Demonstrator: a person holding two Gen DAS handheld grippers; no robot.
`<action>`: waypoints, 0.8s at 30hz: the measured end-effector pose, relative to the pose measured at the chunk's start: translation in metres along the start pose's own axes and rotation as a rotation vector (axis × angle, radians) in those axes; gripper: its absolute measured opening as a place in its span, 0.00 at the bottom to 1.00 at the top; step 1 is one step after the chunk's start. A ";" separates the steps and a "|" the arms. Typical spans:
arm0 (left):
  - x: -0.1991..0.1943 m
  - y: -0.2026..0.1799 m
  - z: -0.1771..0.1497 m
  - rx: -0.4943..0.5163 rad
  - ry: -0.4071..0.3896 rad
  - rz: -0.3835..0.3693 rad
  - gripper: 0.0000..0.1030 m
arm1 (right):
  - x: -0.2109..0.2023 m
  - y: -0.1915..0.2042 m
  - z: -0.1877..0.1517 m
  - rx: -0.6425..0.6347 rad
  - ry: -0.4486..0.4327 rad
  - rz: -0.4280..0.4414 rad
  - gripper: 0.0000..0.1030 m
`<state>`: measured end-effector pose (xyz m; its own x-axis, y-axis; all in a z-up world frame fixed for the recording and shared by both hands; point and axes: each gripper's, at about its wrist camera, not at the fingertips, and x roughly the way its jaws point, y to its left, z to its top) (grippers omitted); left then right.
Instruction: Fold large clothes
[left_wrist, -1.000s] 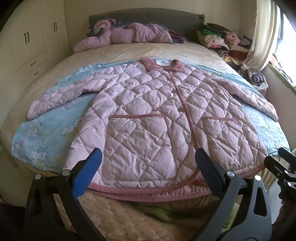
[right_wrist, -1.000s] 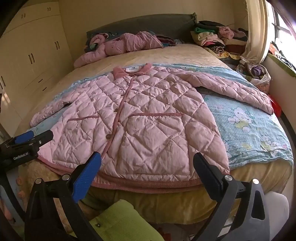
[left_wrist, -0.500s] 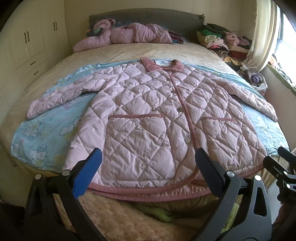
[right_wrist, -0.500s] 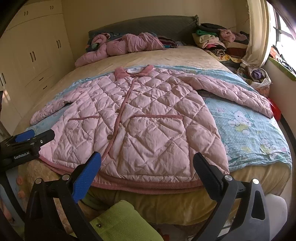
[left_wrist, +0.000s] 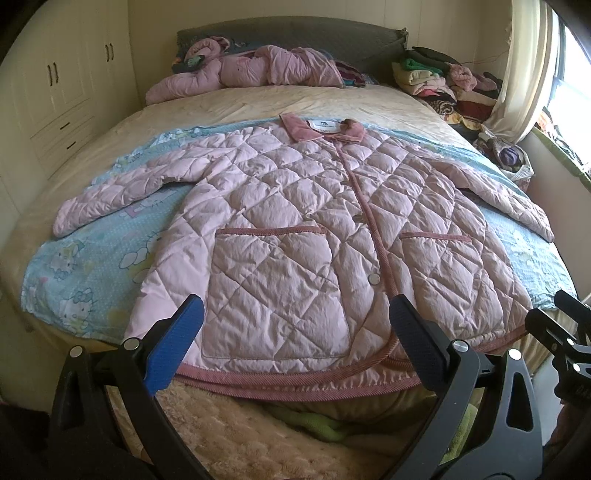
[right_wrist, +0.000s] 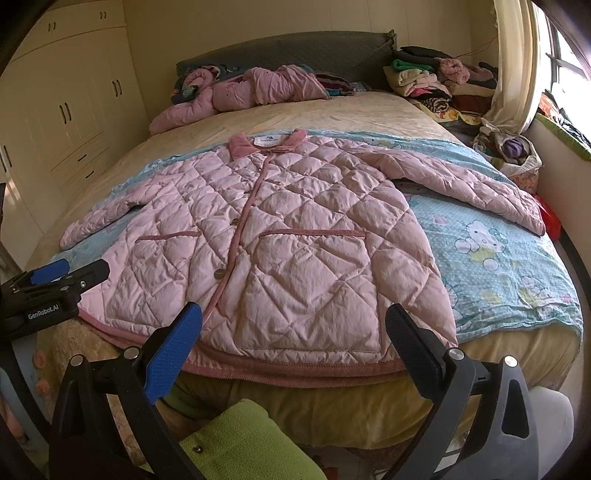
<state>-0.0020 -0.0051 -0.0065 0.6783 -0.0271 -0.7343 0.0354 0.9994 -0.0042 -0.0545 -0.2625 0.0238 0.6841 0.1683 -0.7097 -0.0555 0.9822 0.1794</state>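
Observation:
A large pink quilted jacket (left_wrist: 295, 229) lies flat and face up on the bed, sleeves spread to both sides, collar toward the headboard; it also shows in the right wrist view (right_wrist: 280, 240). Its hem hangs at the bed's near edge. My left gripper (left_wrist: 295, 317) is open and empty, hovering just above the hem over the left pocket. My right gripper (right_wrist: 293, 321) is open and empty above the hem near the right pocket. The left gripper also appears at the left edge of the right wrist view (right_wrist: 70, 271).
A blue cartoon-print sheet (right_wrist: 491, 254) lies under the jacket on the beige bed (left_wrist: 303, 99). Another pink jacket (left_wrist: 251, 70) is crumpled by the headboard. Stacked clothes (left_wrist: 436, 81) sit at the far right. Wardrobes (right_wrist: 62, 96) line the left wall. A green garment (right_wrist: 236, 443) lies below.
Both grippers have eased slightly closer to the jacket's hem and a little higher. The jacket has not moved.

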 end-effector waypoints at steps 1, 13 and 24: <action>0.000 0.000 0.000 0.001 -0.001 -0.003 0.91 | 0.000 0.000 0.000 0.000 -0.001 -0.001 0.96; 0.000 0.001 0.000 -0.001 0.000 -0.004 0.91 | 0.002 0.001 0.003 -0.006 0.002 0.005 0.96; -0.003 -0.002 0.000 -0.001 0.004 0.000 0.91 | 0.005 0.003 0.005 -0.009 0.005 0.012 0.96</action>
<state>-0.0038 -0.0074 -0.0044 0.6757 -0.0272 -0.7367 0.0349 0.9994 -0.0049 -0.0472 -0.2590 0.0241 0.6795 0.1803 -0.7112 -0.0704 0.9809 0.1813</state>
